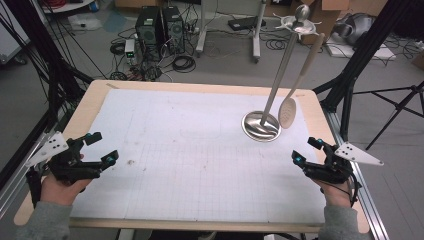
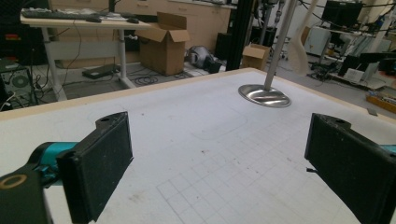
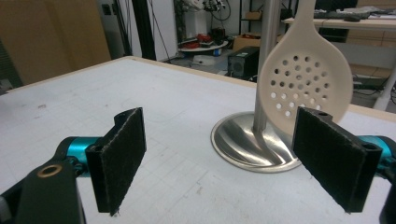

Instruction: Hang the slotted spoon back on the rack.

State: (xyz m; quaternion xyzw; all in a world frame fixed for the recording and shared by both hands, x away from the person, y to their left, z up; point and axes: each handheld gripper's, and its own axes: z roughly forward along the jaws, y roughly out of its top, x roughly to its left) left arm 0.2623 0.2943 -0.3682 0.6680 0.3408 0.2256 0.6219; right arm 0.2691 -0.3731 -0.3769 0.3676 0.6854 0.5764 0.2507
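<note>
Up beyond the right gripper [image 1: 306, 154], a cream slotted spoon [image 1: 288, 111] hangs from the top of a steel utensil stand [image 1: 261, 125]. Its round bowl, pierced with many small holes, points down and hovers just above the stand's shiny disc base; its long handle runs upward, leaning away toward the hook. Seen from the right gripper view, the spoon [image 3: 306, 79] sits just ahead of the gripper [image 3: 233, 158], in front of the stand's pole [image 3: 267, 60], slightly toward the right jaw. Both jaws there stand wide apart, holding nothing. Across the table [image 1: 200, 150] the left gripper [image 1: 102, 150] is also spread, empty, well apart from the stand. From its view [image 2: 215, 158], the stand's base [image 2: 264, 95] lies far ahead, toward the right jaw.
</note>
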